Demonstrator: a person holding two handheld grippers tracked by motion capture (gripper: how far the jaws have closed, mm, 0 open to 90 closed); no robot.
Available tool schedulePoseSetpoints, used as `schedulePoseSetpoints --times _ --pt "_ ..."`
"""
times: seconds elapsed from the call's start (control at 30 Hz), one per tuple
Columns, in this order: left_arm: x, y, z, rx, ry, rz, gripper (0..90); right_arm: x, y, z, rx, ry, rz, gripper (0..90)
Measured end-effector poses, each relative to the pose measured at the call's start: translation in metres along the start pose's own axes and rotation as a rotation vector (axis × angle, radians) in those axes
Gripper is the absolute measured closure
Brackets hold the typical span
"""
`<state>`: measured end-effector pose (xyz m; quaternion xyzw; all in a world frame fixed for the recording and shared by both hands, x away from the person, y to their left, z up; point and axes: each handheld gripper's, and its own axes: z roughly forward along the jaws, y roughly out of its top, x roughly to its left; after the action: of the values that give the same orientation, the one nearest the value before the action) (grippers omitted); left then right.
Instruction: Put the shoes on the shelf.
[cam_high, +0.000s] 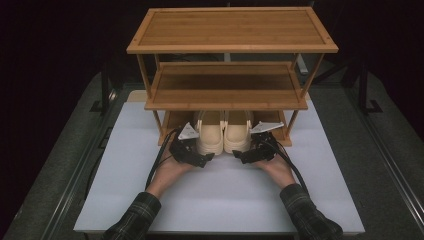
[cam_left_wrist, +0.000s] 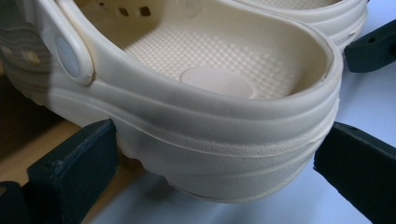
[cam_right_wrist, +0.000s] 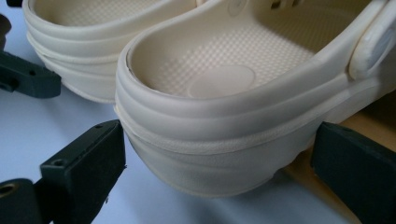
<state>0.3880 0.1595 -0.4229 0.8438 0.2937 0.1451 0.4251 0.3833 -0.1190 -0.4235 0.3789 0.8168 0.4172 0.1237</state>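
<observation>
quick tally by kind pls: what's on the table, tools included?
Cream clogs: 2, the left clog and the right clog, side by side with toes under the rack
Bamboo shoe rack: 1, three tiers
Black tools: 2, the left tool and the right tool, each open around a clog's heel
White table mat: 1
Total: 6

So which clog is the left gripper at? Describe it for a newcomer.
Find the three-tier bamboo rack on the white table. Two cream clogs sit heel-out on its bottom shelf; it is the left clog, its heel between the left gripper's open jaws.
</observation>
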Motion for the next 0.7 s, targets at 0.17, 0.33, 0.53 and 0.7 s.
schedulePoseSetpoints --times 0.17,0.33,0.53,0.7 --pt "0.012 0.005 0.009 0.004 0.008 -0.004 0.0 -0.011 0.006 0.010 -0.011 0.002 0.011 3.1" --pt "0.019 0.005 0.018 -0.007 0.030 -0.006 0.0 -0.017 0.012 0.019 -0.010 -0.028 0.007 3.0" --pt "0.024 0.005 0.032 0.014 0.044 -0.013 0.0 -0.025 0.016 0.031 -0.008 -0.053 0.008 3.1" --pt "0.026 0.006 0.041 0.054 0.064 0.022 0.0 -0.031 0.011 0.037 0.008 -0.071 0.015 4.4"
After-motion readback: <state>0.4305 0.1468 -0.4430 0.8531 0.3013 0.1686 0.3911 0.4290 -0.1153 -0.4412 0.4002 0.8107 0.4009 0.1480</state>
